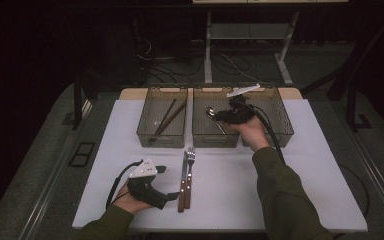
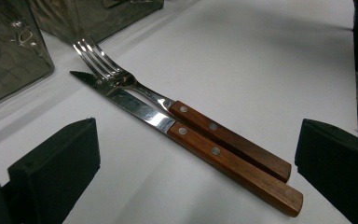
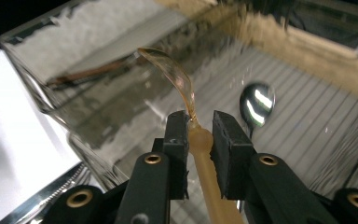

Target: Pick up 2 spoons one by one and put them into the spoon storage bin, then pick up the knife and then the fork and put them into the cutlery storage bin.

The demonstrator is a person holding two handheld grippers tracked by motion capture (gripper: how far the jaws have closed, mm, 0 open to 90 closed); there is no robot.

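Observation:
My right gripper (image 1: 220,115) hangs over the middle clear bin (image 1: 207,141), shut on the neck of a translucent amber plastic spoon (image 3: 177,77). In the right gripper view the spoon's bowl points up and away, and a metal spoon (image 3: 257,103) lies on the bin floor below. Near the table's front left my left gripper (image 1: 166,182) rests open, its jaws on either side of the wooden handles. There a knife (image 2: 233,165) and a fork (image 2: 228,140) lie side by side, shown from above as knife (image 1: 182,182) and fork (image 1: 189,175).
Three clear bins stand in a row at the back of the white table (image 1: 310,165). The left bin (image 1: 145,120) holds brown sticks (image 1: 166,119), and the right bin (image 1: 283,125) lies behind my right hand. Dark floor and desk legs lie beyond.

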